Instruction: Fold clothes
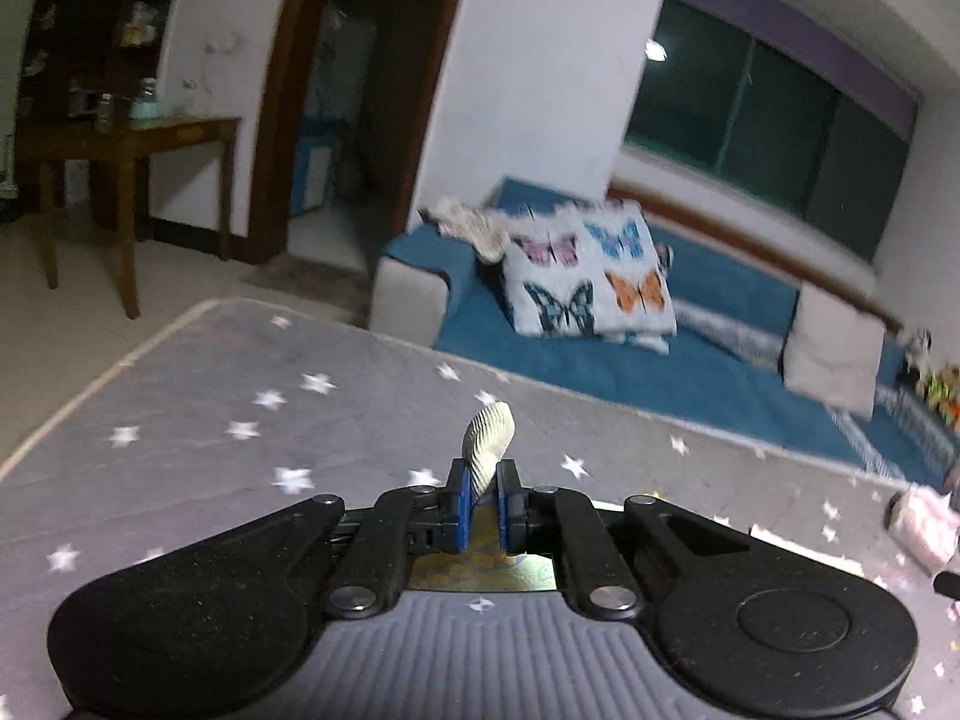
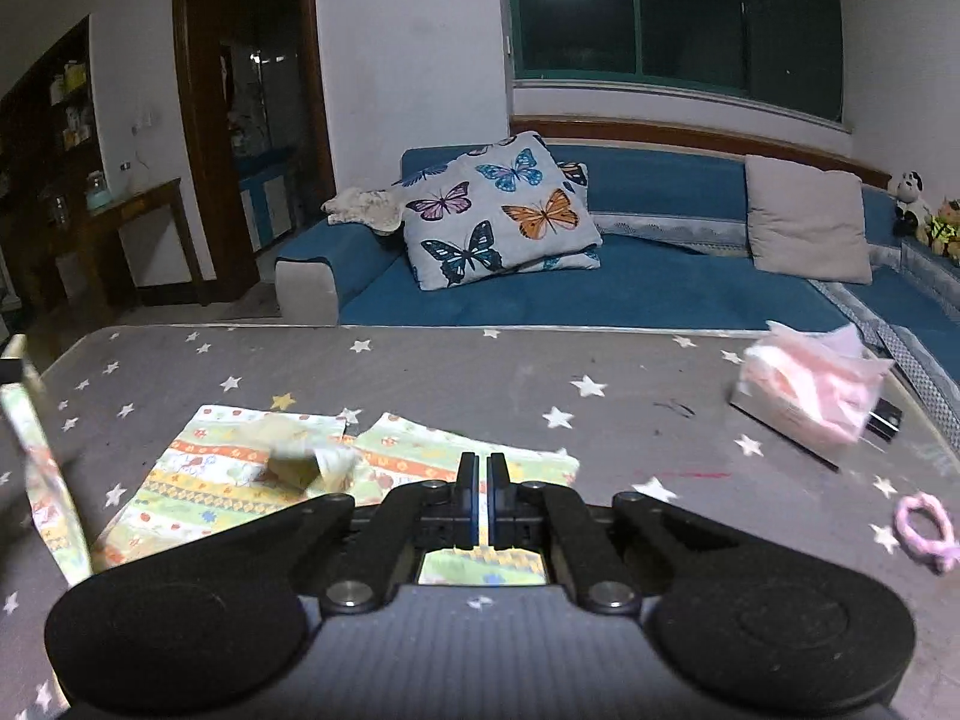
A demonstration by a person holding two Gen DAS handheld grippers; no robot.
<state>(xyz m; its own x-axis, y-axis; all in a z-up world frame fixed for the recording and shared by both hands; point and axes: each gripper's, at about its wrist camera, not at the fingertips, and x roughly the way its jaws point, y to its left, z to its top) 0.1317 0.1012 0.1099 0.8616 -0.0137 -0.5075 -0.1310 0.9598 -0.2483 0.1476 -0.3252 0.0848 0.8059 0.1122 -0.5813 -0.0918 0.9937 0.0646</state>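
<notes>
A small garment (image 2: 240, 474) with pale green, yellow and orange printed stripes lies on the grey star-patterned table cover (image 2: 480, 372). One strip of the garment (image 2: 42, 474) is lifted and rises steeply at the left edge of the right wrist view. My left gripper (image 1: 483, 471) is shut on a cream ribbed bit of cloth (image 1: 487, 441) that sticks up between its fingers, above the table cover (image 1: 240, 396). My right gripper (image 2: 482, 462) hovers over the garment's right half with its fingers pressed together. Cloth shows under it, but no cloth shows between the pads.
A pink tissue pack (image 2: 816, 390) and a pink hair tie (image 2: 927, 531) lie on the table's right side. Behind the table stands a blue sofa (image 2: 600, 294) with a butterfly pillow (image 2: 498, 210) and a beige cushion (image 2: 807, 219). A wooden side table (image 1: 138, 138) stands far left.
</notes>
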